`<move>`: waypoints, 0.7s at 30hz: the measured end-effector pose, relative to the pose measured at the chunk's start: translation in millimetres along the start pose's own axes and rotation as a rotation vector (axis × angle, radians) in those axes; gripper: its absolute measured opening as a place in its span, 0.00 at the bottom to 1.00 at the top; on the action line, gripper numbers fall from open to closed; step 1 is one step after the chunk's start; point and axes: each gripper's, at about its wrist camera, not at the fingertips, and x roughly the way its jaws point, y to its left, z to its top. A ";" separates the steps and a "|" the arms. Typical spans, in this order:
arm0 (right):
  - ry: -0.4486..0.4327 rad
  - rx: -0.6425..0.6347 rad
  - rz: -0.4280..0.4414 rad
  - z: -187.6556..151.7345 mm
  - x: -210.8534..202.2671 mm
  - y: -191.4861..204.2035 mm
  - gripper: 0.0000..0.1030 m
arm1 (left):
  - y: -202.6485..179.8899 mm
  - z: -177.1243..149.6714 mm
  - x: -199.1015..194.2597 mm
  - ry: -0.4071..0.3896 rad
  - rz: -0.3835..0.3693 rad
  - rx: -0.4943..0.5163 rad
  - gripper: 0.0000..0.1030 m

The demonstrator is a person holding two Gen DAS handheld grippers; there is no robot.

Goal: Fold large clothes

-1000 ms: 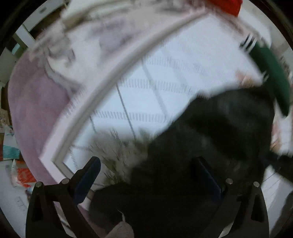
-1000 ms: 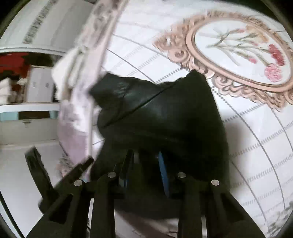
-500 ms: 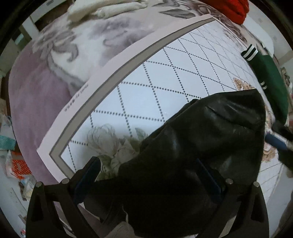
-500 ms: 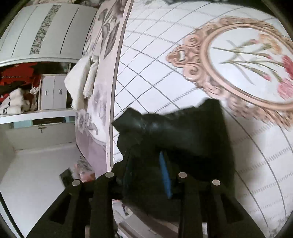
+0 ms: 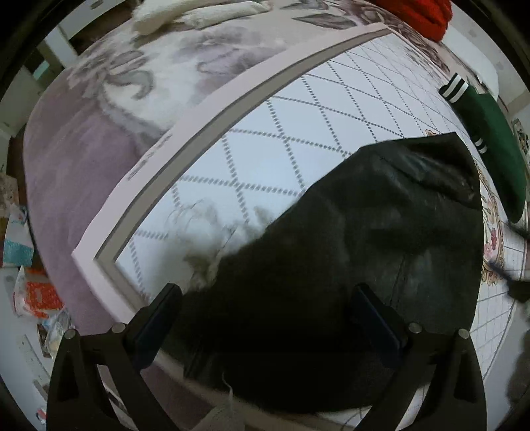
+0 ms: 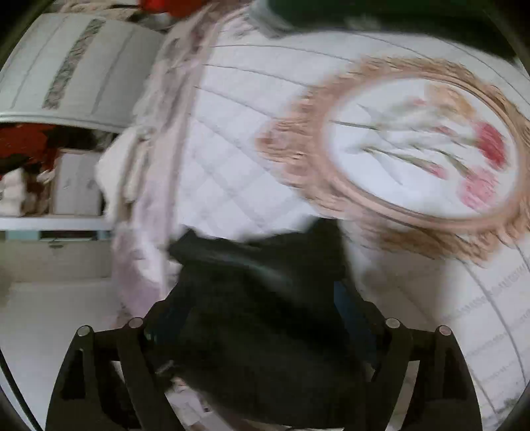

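Observation:
A black leather-like garment lies bunched on a white quilted bed cover near the bed's front edge. My left gripper is open, its fingers spread wide just over the garment's near part. In the right wrist view the same black garment lies between the spread fingers of my right gripper, which is open. That view is blurred. The right gripper's tip shows at the far right of the left wrist view.
A green garment with white stripes lies at the back right of the bed. A red item sits at the far edge. A pink floral blanket and white towel lie left. Clutter is on the floor.
My right gripper was shut on the black garment and has opened. The garment has settled lower on the bed. My left gripper stays open over it.

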 end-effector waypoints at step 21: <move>0.077 0.213 -0.030 -166.3 -24.5 -49.2 0.73 | 23.1 -46.5 5.7 0.065 -0.164 -0.246 1.00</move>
